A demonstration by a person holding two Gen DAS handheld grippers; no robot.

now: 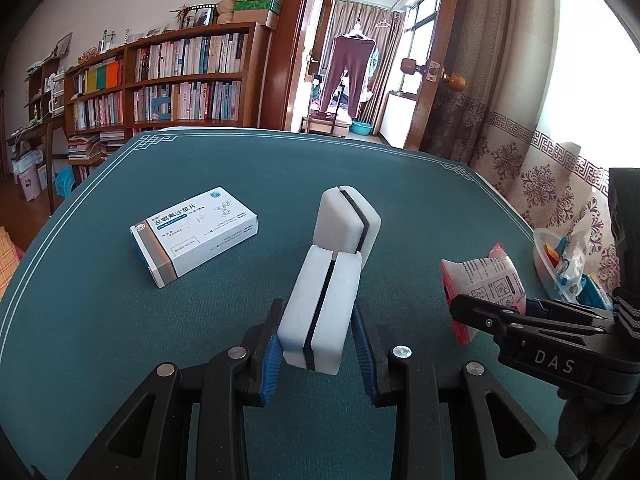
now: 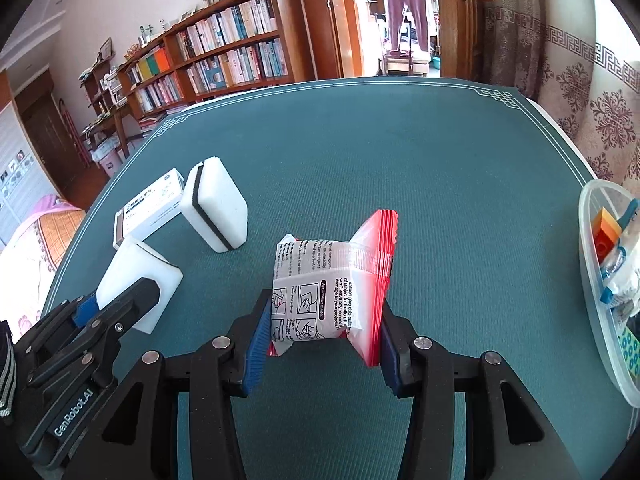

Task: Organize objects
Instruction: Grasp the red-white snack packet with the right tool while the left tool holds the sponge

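My left gripper (image 1: 318, 312) is shut on a white sponge block with a black middle stripe (image 1: 324, 292), low over the green table mat (image 1: 200, 340). Just beyond it, a second sponge of the same kind (image 1: 348, 220) stands upright. A white and blue medicine box (image 1: 194, 236) lies flat to their left. My right gripper (image 2: 324, 312) is shut on a red and white printed packet (image 2: 320, 280), blue pads pressing both its sides. In the right wrist view the left gripper (image 2: 120, 296) and its sponge (image 2: 136, 264) are at the lower left, short of the upright sponge (image 2: 216, 208) and the box (image 2: 148, 208).
A clear plastic tub (image 2: 592, 300) holding several small colourful items sits at the table's right edge, close to the right gripper. Bare mat stretches to the far edge (image 2: 400, 88). Bookshelves (image 1: 180, 80), a doorway and patterned curtains (image 1: 520, 160) lie beyond the table.
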